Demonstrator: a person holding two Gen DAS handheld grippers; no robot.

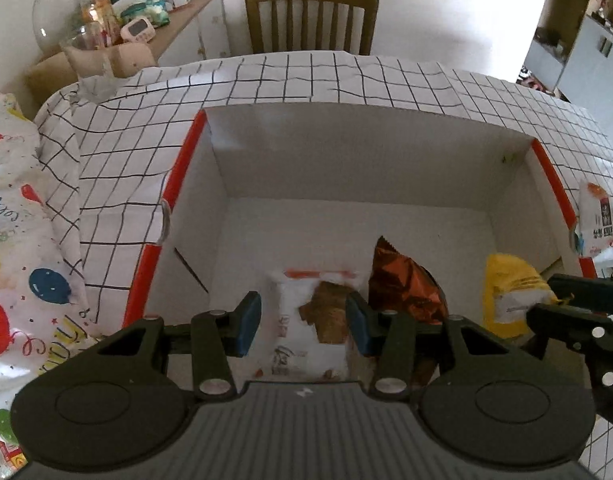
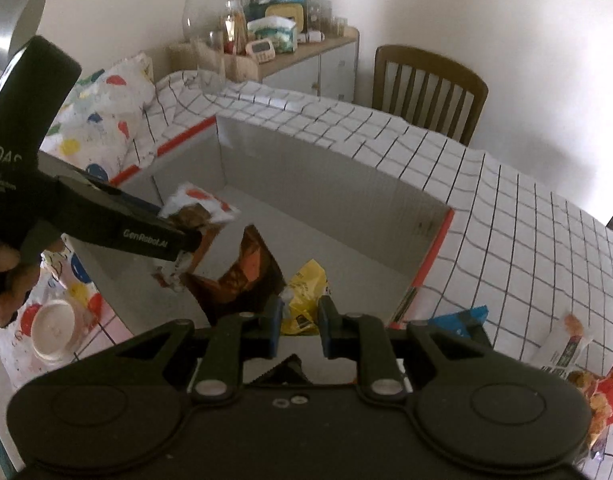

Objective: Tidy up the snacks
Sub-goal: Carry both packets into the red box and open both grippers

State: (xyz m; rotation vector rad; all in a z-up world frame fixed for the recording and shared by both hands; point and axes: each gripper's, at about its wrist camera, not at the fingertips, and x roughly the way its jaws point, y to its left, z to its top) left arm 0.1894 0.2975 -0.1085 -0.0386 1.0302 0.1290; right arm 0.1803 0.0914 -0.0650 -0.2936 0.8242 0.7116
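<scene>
My left gripper [image 1: 303,310] is shut on a white snack packet [image 1: 294,300] with a biscuit picture and holds it low inside a white cardboard box with a red rim [image 1: 182,168]. My right gripper [image 2: 301,312] is shut on a yellow snack packet [image 2: 306,284], also inside the box [image 2: 430,256], near its right wall. An orange-brown foil packet [image 1: 402,284] stands in the box between the two held packets. In the right wrist view the left gripper [image 2: 186,240] comes in from the left with the white packet [image 2: 198,208]. The left wrist view shows the right gripper [image 1: 554,300] on the yellow packet [image 1: 506,288].
The box sits on a grid-patterned tablecloth [image 2: 506,208]. Loose packets lie to its right: a blue one [image 2: 462,320], a white one [image 2: 562,344] and a red one [image 2: 602,396]. A balloon-print bag [image 1: 10,240] lies on the left. Behind stand a wooden chair [image 1: 310,16] and a cluttered cabinet [image 1: 186,8].
</scene>
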